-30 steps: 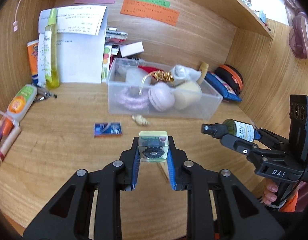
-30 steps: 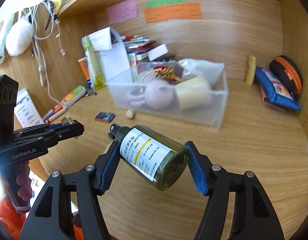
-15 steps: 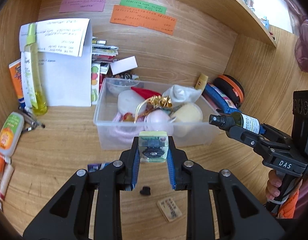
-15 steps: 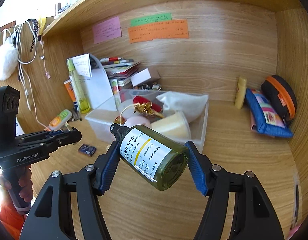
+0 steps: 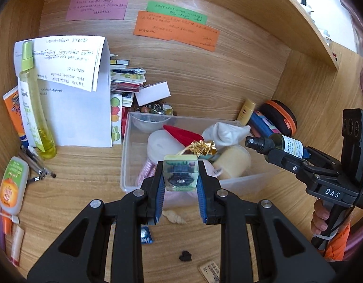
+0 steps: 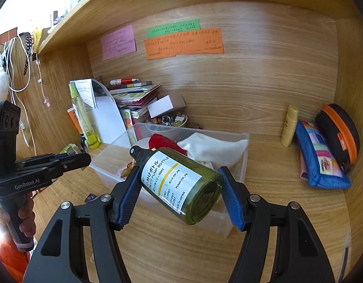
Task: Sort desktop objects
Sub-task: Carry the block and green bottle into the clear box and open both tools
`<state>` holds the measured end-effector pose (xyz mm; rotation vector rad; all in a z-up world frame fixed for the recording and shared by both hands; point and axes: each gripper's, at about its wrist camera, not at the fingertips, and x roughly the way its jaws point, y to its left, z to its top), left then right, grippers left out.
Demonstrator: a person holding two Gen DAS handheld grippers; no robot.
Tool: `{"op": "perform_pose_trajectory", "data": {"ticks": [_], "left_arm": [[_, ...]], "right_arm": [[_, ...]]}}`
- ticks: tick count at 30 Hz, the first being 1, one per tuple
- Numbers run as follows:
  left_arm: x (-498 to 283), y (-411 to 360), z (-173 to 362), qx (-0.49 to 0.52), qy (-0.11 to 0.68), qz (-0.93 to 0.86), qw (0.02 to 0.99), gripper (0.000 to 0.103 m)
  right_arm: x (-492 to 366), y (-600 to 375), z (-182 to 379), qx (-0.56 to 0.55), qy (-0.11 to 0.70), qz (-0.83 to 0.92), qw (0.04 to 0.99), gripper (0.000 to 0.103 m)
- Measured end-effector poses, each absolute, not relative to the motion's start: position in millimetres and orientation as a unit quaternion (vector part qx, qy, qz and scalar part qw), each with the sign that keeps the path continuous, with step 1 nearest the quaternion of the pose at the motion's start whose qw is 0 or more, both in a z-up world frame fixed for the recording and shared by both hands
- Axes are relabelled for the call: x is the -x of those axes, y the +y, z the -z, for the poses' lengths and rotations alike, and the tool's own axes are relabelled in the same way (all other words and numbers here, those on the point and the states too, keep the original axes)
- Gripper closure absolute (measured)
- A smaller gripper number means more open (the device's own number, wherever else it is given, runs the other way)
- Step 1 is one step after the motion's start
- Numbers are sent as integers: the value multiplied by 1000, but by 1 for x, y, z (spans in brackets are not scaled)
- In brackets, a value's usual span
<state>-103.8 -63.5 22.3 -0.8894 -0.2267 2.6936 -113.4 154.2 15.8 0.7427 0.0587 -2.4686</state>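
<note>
Blue-padded jaws of the left gripper [image 5: 180, 181] are clamped on a small clear yellow-green block with a dark inlay [image 5: 180, 175], held above the near rim of the clear plastic storage bin [image 5: 124, 155]. The right gripper [image 6: 180, 192] clamps a green pump bottle with a white label [image 6: 179, 184] slantwise over the bin's front wall. Bare wooden desktop [image 6: 271, 165] lies open between the bin and the blue zip pouch [image 6: 320, 160].

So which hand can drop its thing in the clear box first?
Probably left. The left gripper holds its small clear block right over the clear box, while the right gripper's green bottle looks nearer the box's front.
</note>
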Motion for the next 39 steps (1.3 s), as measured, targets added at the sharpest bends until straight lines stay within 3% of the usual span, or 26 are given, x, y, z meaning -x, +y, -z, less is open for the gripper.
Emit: {"op": "perform_pose_trajectory", "data": {"ticks": [31, 39], "left_arm": [[150, -66, 11, 335, -69, -925, 162, 79], [142, -67, 4, 329, -65, -929, 156, 62]], "right_arm": [[173, 74, 20, -340, 100, 897, 264, 41], [167, 82, 8, -324, 92, 905, 261, 33]]}}
